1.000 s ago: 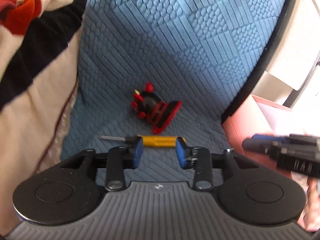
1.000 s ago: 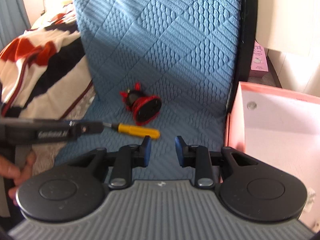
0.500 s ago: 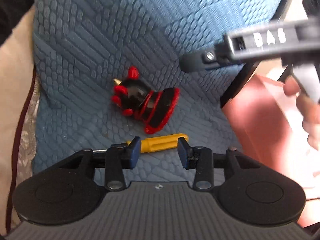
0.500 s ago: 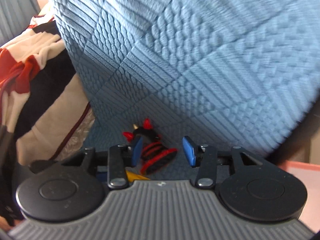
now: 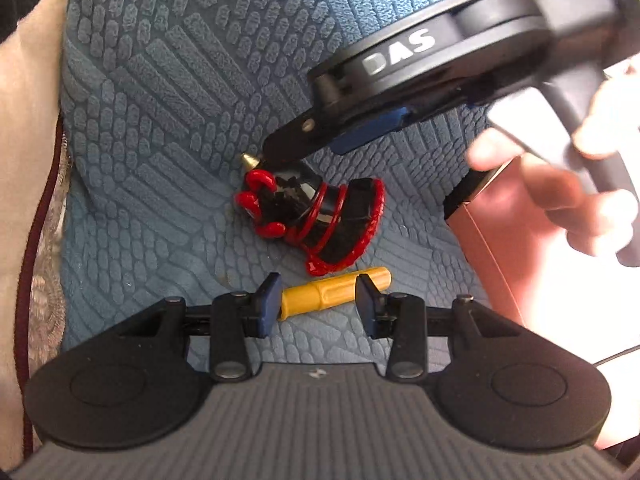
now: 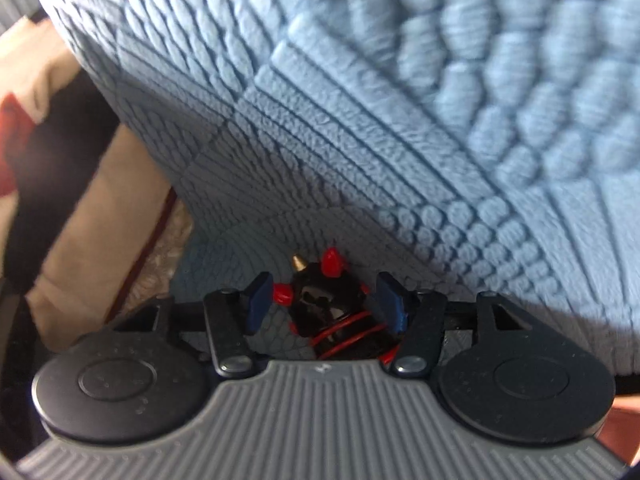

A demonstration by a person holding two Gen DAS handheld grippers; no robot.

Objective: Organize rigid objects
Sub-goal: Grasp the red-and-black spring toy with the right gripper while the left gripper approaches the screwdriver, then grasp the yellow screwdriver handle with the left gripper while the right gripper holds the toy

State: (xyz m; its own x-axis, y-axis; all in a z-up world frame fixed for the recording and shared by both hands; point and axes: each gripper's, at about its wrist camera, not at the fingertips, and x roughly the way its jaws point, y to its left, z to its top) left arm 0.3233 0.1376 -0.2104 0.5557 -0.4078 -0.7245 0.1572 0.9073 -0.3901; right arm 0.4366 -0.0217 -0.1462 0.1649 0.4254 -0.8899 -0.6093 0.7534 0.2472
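In the left wrist view the whole arrangement is seen at once: a black and red toy (image 5: 316,216) lies on its side on the blue textured cover (image 5: 168,92), and just below it a yellow-handled screwdriver (image 5: 334,288) lies across the cover. The left gripper (image 5: 318,300) is set low over the screwdriver, with the yellow handle between its blue pads; the jaws stand part open, and the handle's left end is hidden behind the left pad, so it cannot be told whether the pads press on it. The right gripper (image 5: 320,148) is seen from the side, coming down from the upper right onto the toy, held by a hand (image 5: 560,184) that is blurred and overexposed. A pink box (image 5: 496,248) is seen at the right, its near corner just beside the toy and the screwdriver's tip end.

The right wrist view shows what the other cannot: the toy (image 6: 324,312) sits between the right gripper's (image 6: 324,304) blue pads, with small gaps visible on both sides, and the jaws are opening. The screwdriver and the pink box are not shown here. The blue cover (image 6: 400,120) rises steeply right behind the toy, so little room is left ahead. To the left its edge drops to beige and dark bedding (image 6: 100,208). In the left view the same edge runs down the left side, well apart from both objects, with bare cover between.
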